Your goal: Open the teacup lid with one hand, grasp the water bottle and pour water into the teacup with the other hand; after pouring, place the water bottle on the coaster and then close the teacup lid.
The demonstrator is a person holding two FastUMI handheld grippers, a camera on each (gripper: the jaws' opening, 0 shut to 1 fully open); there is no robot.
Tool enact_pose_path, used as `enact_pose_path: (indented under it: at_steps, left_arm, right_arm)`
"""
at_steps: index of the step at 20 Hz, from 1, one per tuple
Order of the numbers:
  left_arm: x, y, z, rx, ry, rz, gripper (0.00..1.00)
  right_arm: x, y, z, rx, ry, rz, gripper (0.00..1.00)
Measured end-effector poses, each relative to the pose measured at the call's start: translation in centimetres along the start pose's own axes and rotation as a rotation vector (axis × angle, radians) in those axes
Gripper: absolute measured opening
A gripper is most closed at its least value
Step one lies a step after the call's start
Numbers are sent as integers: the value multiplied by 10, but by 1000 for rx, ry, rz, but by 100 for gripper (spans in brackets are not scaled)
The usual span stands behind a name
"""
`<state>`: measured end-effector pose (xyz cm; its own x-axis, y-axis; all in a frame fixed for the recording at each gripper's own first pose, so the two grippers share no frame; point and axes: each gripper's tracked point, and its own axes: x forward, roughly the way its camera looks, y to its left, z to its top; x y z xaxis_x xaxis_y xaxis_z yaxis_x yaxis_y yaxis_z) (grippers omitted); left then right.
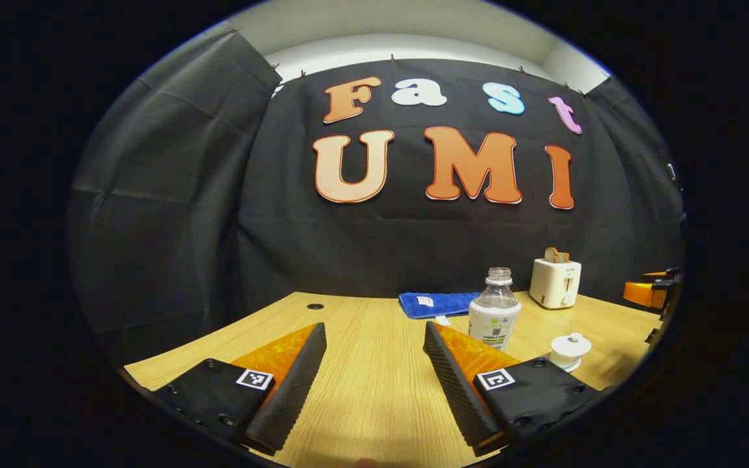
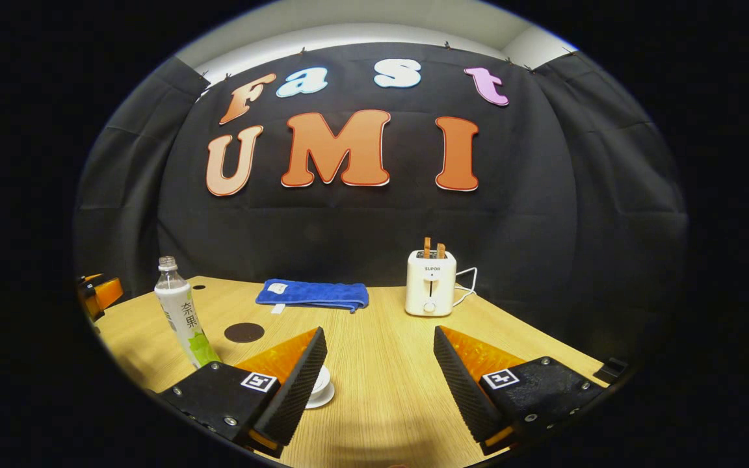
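A clear water bottle [image 1: 495, 313] with a white and green label stands upright on the wooden table, just beyond my left gripper's right finger. To its right sits a small white teacup [image 1: 569, 351] with its knobbed lid on. My left gripper [image 1: 373, 331] is open, with nothing between its fingers. In the right gripper view the bottle [image 2: 179, 313] stands at the left, with a dark round coaster [image 2: 244, 332] beside it. The teacup [image 2: 322, 387] is partly hidden behind the left finger of my right gripper [image 2: 379, 335], which is open and holds nothing.
A folded blue towel [image 1: 438, 303] [image 2: 313, 294] lies near the back wall. A white toaster [image 1: 555, 283] [image 2: 431, 283] with toast in its slots stands to its right. The other gripper [image 1: 651, 292] [image 2: 98, 292] shows at the edge of each view.
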<state>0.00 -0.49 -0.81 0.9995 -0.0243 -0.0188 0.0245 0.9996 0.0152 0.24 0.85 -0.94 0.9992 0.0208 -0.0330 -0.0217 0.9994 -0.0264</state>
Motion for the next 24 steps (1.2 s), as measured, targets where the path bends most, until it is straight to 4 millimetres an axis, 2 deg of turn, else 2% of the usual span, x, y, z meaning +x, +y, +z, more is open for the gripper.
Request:
enact_pose_path:
  at_steps: [7, 11, 15, 19, 23, 24]
  left_arm:
    - [2, -3, -4, 7, 11, -6, 97]
    - [4, -5, -5, 30, 14, -7, 98]
    - [5, -9, -4, 32, 11, -20, 99]
    - [6, -13, -11, 30, 26, -39, 97]
    - [9, -11, -15, 45, 33, -38, 98]
    - [9, -10, -17, 41, 37, -39, 97]
  right_arm:
    - [2, 13, -8, 5, 29, 32, 99]
    - [7, 38, -13, 13, 50, 91, 99]
    - [22, 64, -21, -12, 94, 141, 99]
    - [35, 87, -41, -30, 159, 188, 98]
    - [48, 99, -57, -14, 212, 201, 90]
    - [51, 102, -61, -9, 227, 210, 84]
